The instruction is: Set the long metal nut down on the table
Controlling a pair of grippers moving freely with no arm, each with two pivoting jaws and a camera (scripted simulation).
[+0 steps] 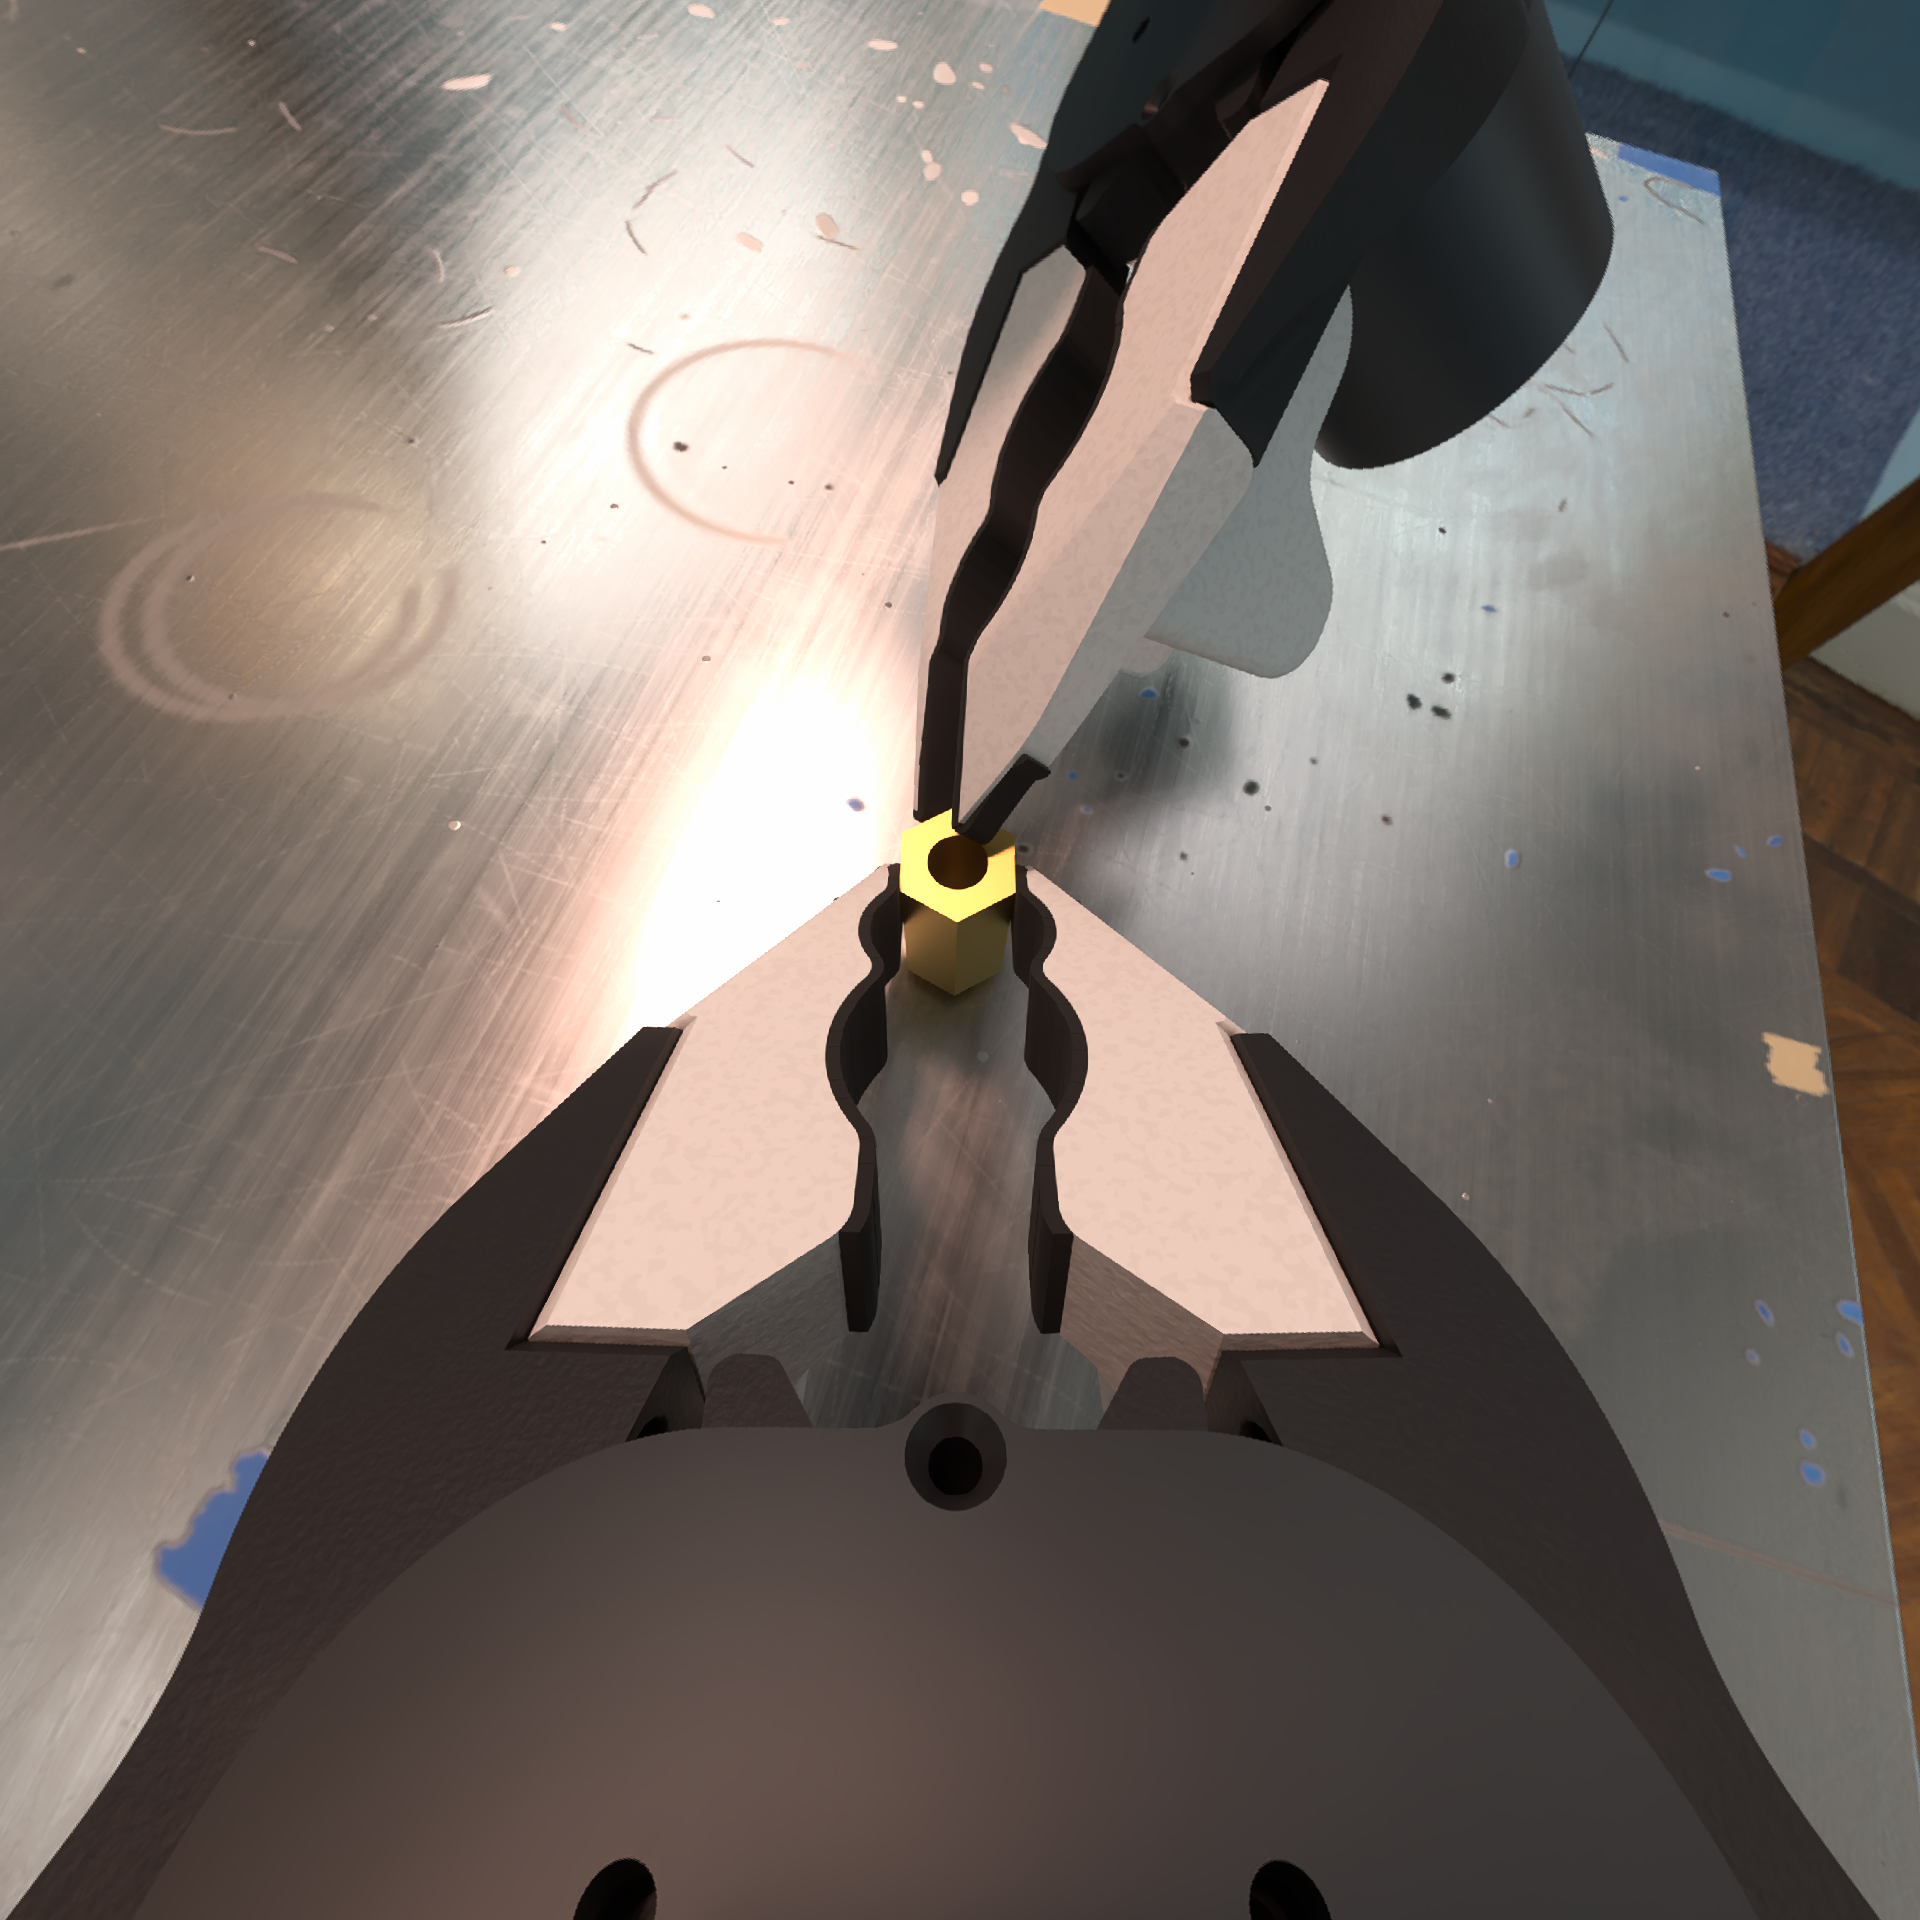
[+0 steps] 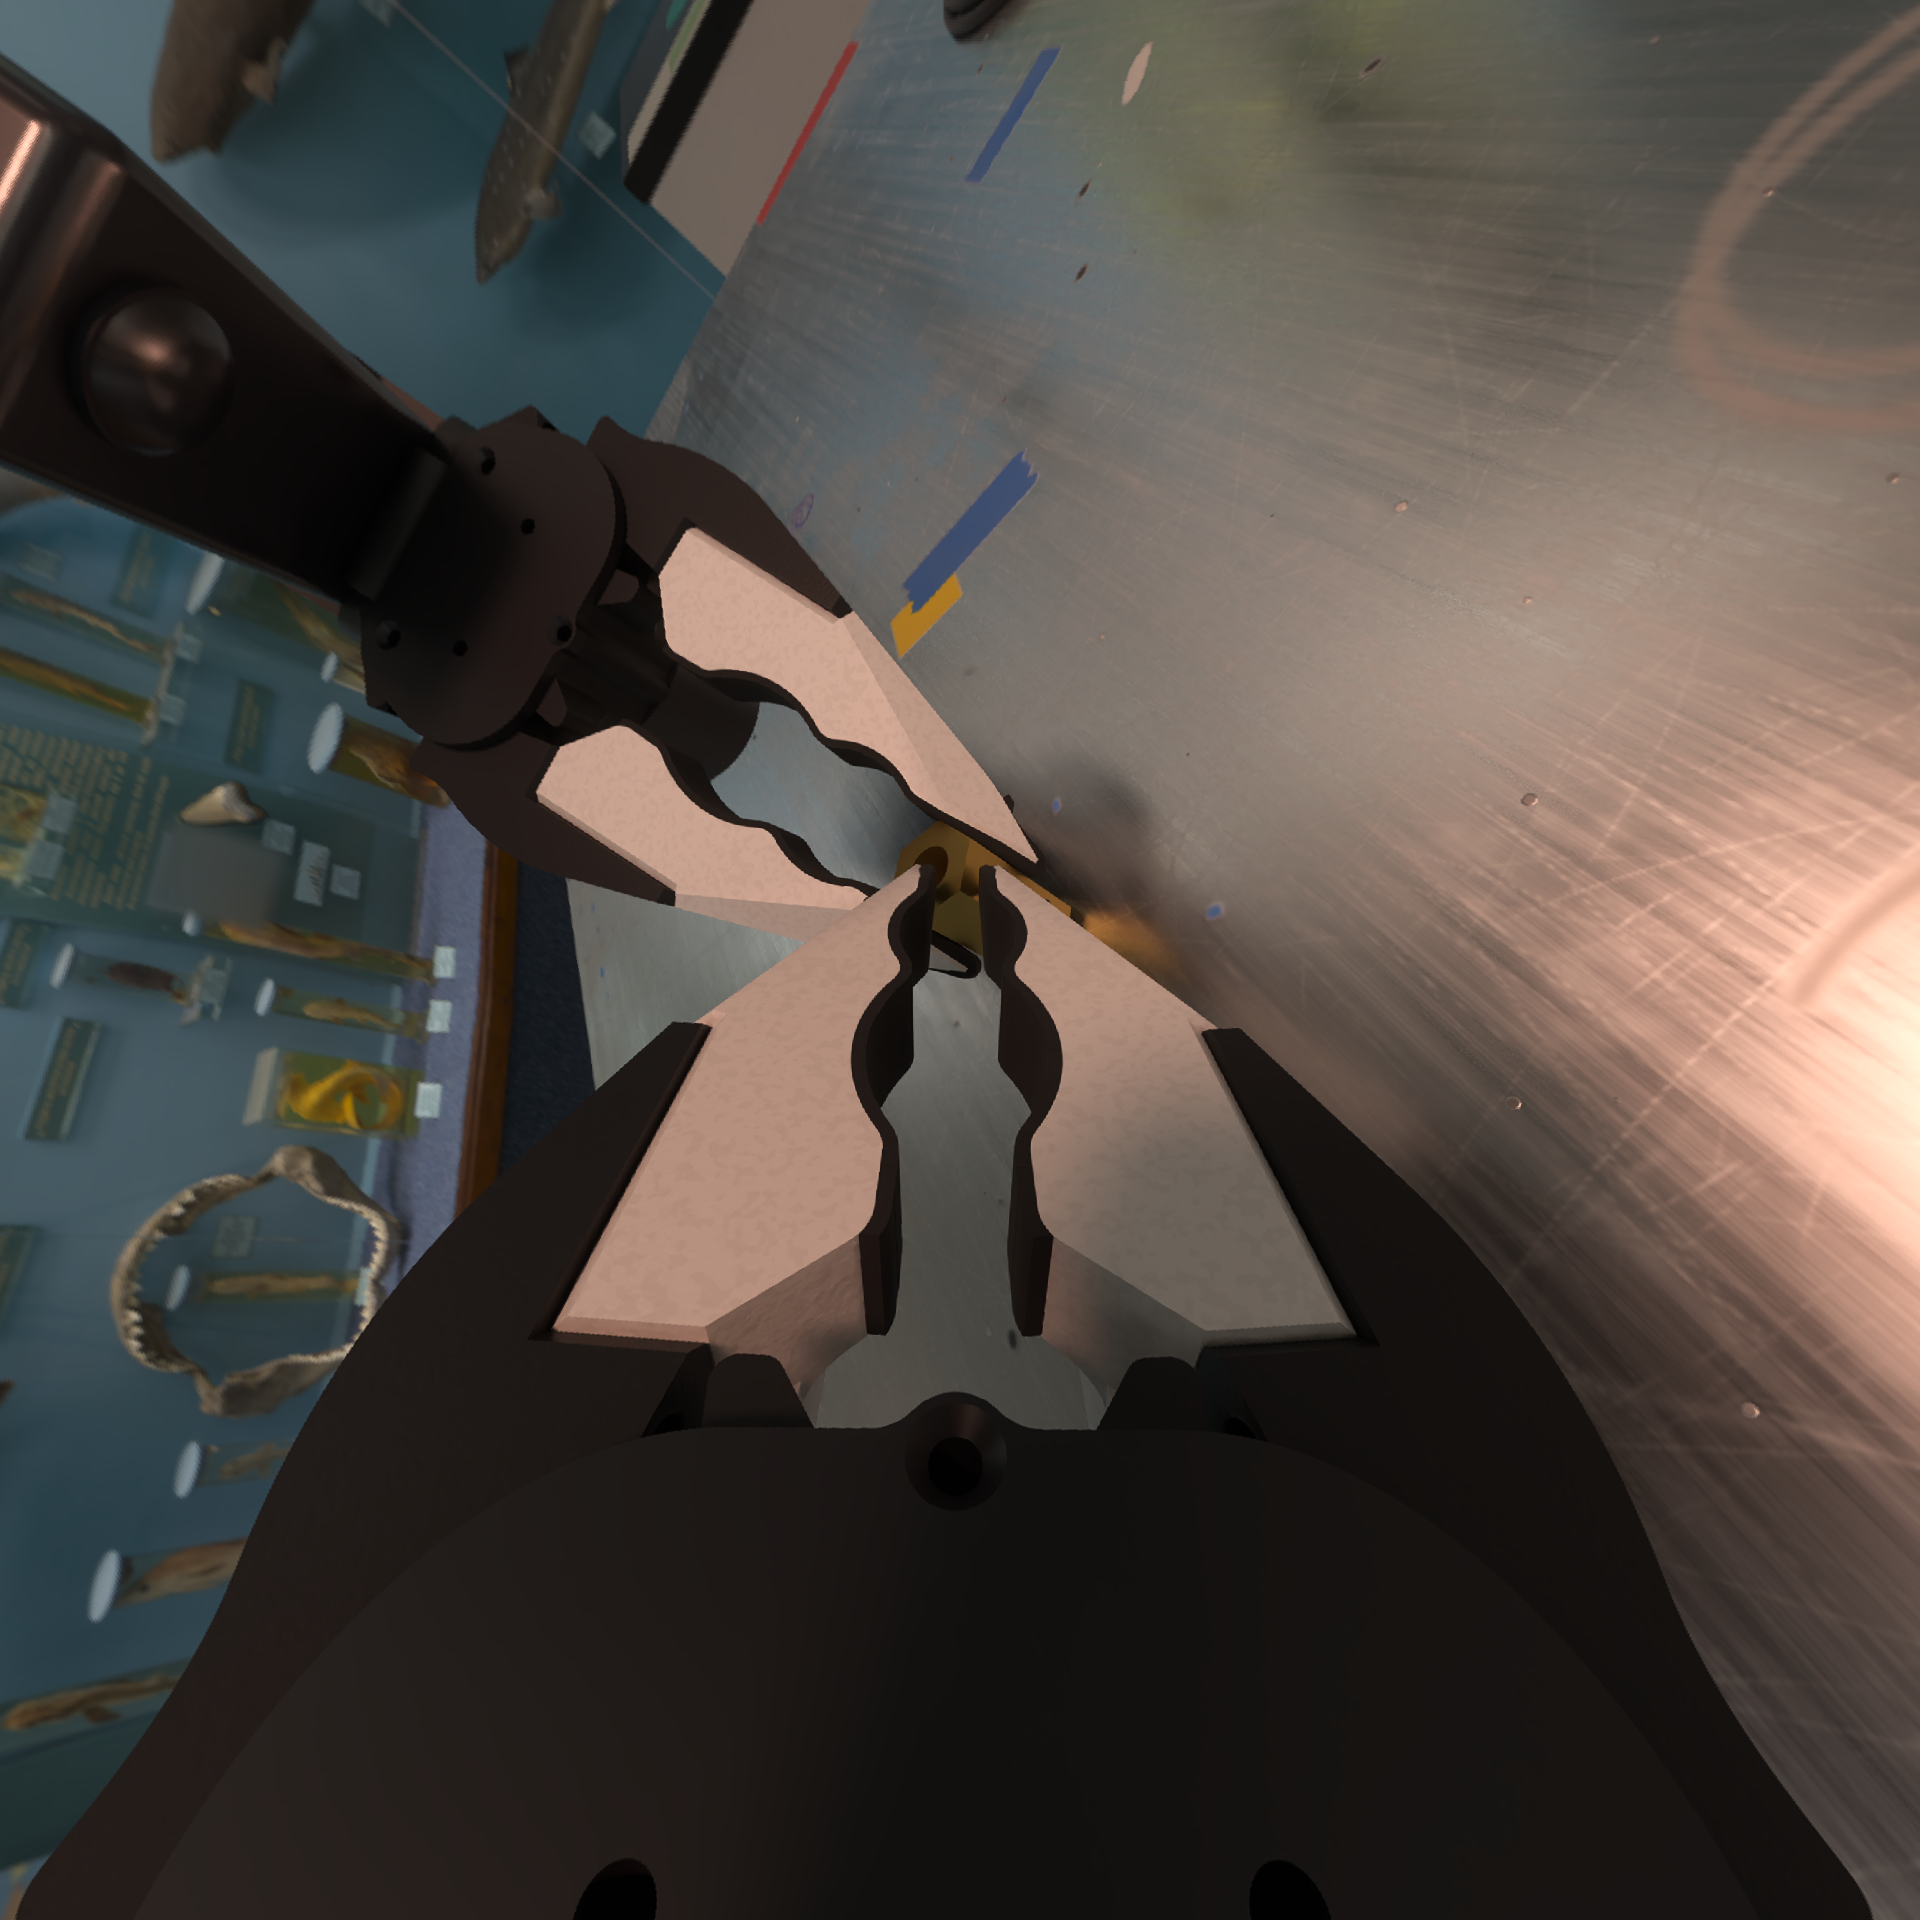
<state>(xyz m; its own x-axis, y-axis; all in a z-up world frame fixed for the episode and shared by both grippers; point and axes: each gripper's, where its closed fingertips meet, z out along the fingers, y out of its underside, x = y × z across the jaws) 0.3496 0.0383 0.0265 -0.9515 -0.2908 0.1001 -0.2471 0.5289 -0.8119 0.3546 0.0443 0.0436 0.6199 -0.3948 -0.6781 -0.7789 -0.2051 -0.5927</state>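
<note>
Left wrist view: long metal nut [image 1: 954,914], brass-yellow, hexagonal, bore facing up, standing upright between the tips of the left hand-held gripper [image 1: 954,904]; fingers closed to a narrow gap and pinching the nut by two opposite flats. Nut's lower end appears to meet, or sit just above, the scratched metal worktop [image 1: 416,935]; contact cannot be confirmed. Position: mid-worktop, nearer the right edge than the left in this view. Right hand-held gripper [image 1: 961,821] reaches down from above, fingers nearly pressed together, tips touching or just beside the nut's top rim on the far side; whether they truly clamp it cannot be told here. Right wrist view: right hand-held gripper [image 2: 951,883], fingers drawn to a slim gap, tips at either side of the long metal nut [image 2: 940,868], seemingly nipping its upper part; the nut is largely hidden by fingers. Left hand-held gripper [image 2: 977,847] enters from the upper left, tips converging on the same nut, close to the worktop [image 2: 1351,727] edge at the left of this view. Handling note, as judgement: the step is the release. Do it well by confirming the base rests flat, opening one gripper at a time, spreading the fingers evenly, then withdrawing straight back so that the tall nut is not tipped.
</note>
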